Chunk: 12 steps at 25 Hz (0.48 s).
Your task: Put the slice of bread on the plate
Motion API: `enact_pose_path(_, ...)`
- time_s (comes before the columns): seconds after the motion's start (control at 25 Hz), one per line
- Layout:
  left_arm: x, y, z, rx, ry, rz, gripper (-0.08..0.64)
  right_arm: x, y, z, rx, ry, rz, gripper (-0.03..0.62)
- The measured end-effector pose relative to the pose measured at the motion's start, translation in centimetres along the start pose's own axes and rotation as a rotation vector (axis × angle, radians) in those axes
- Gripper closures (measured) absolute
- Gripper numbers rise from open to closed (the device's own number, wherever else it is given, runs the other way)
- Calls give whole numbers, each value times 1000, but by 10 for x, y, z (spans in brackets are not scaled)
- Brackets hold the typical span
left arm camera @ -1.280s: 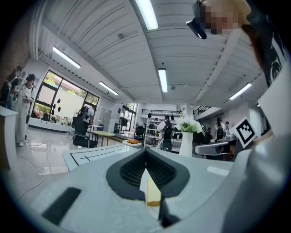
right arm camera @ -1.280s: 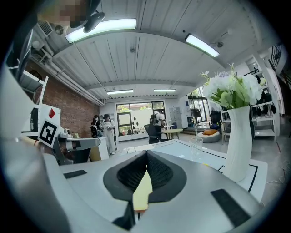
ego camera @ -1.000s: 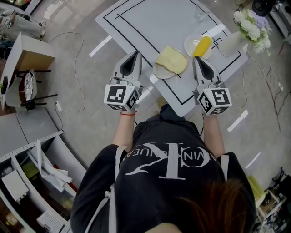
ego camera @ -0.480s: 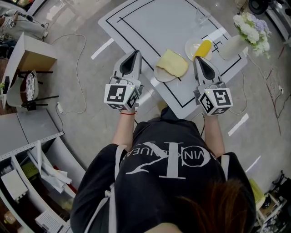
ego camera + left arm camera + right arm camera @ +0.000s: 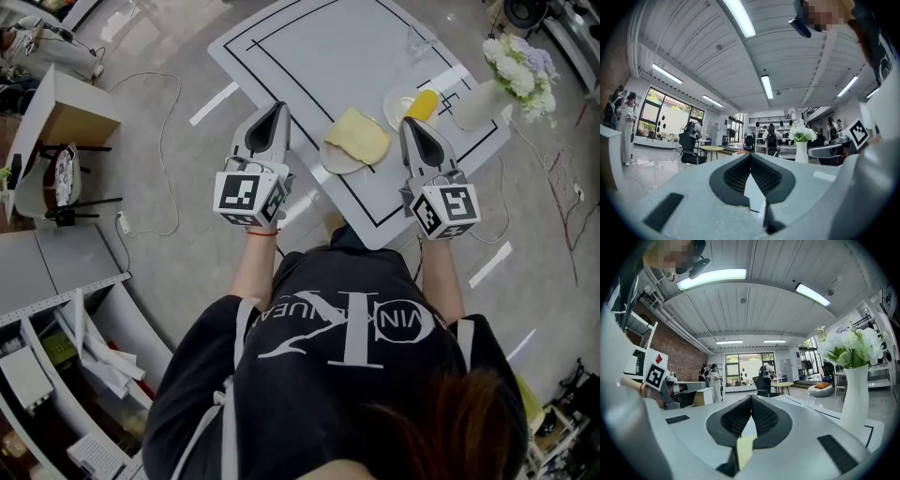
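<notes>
Got the left gripper (image 5: 279, 109) by the table's (image 5: 309, 56) near edge, jaws pressed together, nothing in them. Bread (image 5: 357, 133) already lying on the plate (image 5: 330, 161) in between. Right gripper (image 5: 410, 123) clamped shut too, empty, near the vase (image 5: 478, 92).

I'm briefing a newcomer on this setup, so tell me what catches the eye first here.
A pale yellow slice of bread lies on a small plate by the white table's near edge, flanked by the left gripper and the right gripper, both shut. A vase of white flowers stands at the table's right corner.
</notes>
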<state>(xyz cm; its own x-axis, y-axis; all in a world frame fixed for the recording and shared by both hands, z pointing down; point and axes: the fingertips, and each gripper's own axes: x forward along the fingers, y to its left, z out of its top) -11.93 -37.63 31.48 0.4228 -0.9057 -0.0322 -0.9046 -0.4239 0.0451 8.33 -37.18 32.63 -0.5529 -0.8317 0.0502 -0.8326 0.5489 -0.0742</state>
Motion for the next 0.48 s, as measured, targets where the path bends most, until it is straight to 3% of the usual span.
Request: enact_pose_path(0.48,1,8,11,16,-19,29,552,-2,-3,7,0,-38,12,591)
